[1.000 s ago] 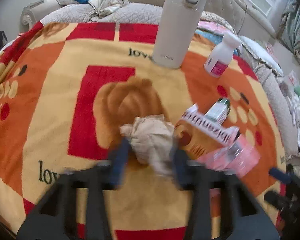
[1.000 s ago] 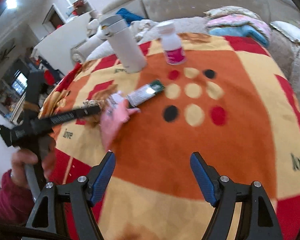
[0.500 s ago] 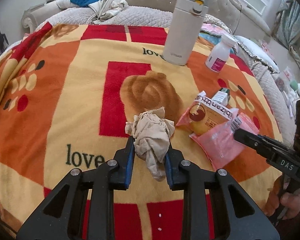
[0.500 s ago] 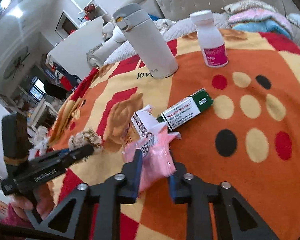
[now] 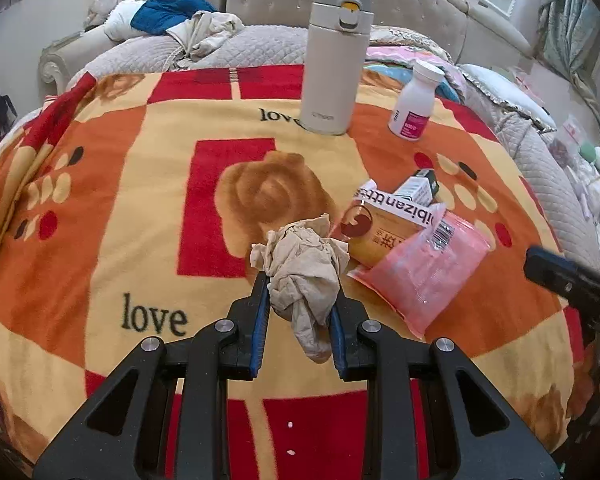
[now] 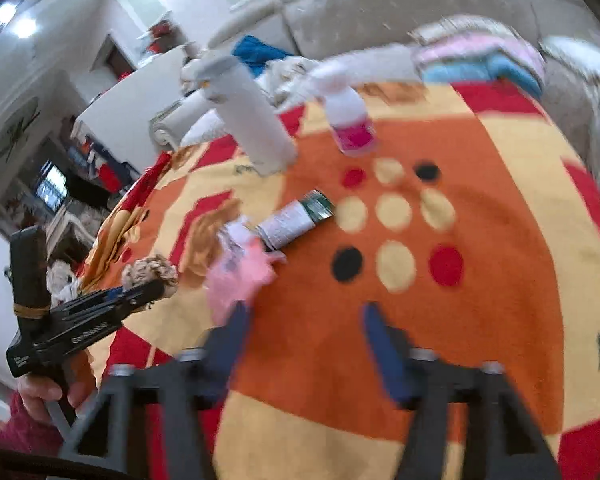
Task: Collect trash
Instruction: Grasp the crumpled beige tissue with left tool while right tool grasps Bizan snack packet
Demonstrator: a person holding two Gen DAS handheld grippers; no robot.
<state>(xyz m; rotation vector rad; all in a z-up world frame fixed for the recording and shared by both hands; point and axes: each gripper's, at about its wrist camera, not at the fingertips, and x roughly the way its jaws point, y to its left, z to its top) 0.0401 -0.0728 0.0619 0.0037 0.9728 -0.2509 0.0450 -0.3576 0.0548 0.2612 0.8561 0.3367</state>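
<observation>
**Bed scene: tissue pinched, pink wrapper just let go**

Setting: bedroom w/ tufted headboard [image 5: 380, 4]; a fleece blanket [image 5: 112, 208] in red, orange and cream blocks, printed "love", covers the bed and serves as work surface.

Left gripper [image 5: 299, 312]: jaws pressed close on a crumpled beige tissue [image 5: 302, 270], blue pads squeezing it from both sides; a tail of tissue hangs down betw. the fingers, and the wad sits just above the blanket near the brown rose print.

Right gripper [image 6: 304, 344]: jaws spread, having just opened; nothing betw. them. View is motion-blurred. The pink wrapper [image 6: 240, 276] lies on the blanket just beyond the left fingertip; whether they touch cannot be told.

Other trash: an orange-and-white snack packet [image 5: 384, 226] lies right of the tissue, partly under the pink wrapper.

Non-trash: a green-and-white box [image 6: 296, 220] lies just beyond the packet. At the far side stand a cream thermos [image 5: 334, 64], upright, and to its right a small white bottle w/ pink label [image 5: 414, 104].

In the right wrist view a hand [image 6: 48, 392] w/ red sleeve grips the left tool's handle at lower left.
</observation>
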